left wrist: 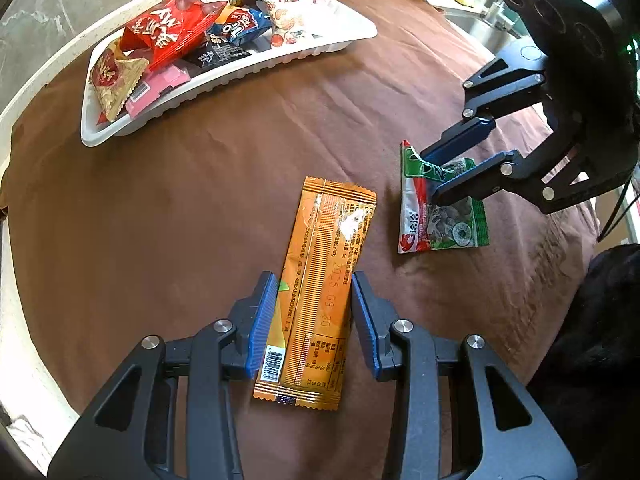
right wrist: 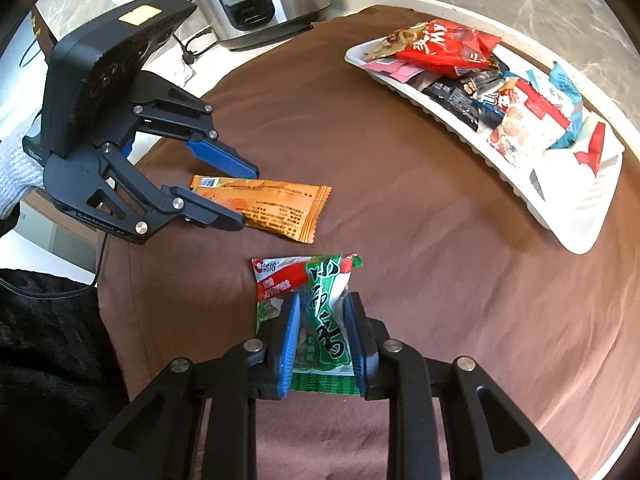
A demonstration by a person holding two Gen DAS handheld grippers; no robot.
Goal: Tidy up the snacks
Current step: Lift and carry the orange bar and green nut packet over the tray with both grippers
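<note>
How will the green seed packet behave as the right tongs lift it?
The green seed packet already buckles between the right tongs, so probably floppy. It looks small and thin, likely light. Its glossy film may slip.

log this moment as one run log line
left gripper open, astride orange packet | right gripper shut on green packet | tray holds other snacks

Black linkage grippers, left gripper (left wrist: 314,280), right gripper (right wrist: 322,300), ribbed blue pads (left wrist: 264,320), silver pivot screws, white knit glove (right wrist: 16,184) (left hand), black fuzzy sleeve (right wrist: 44,340)
</note>
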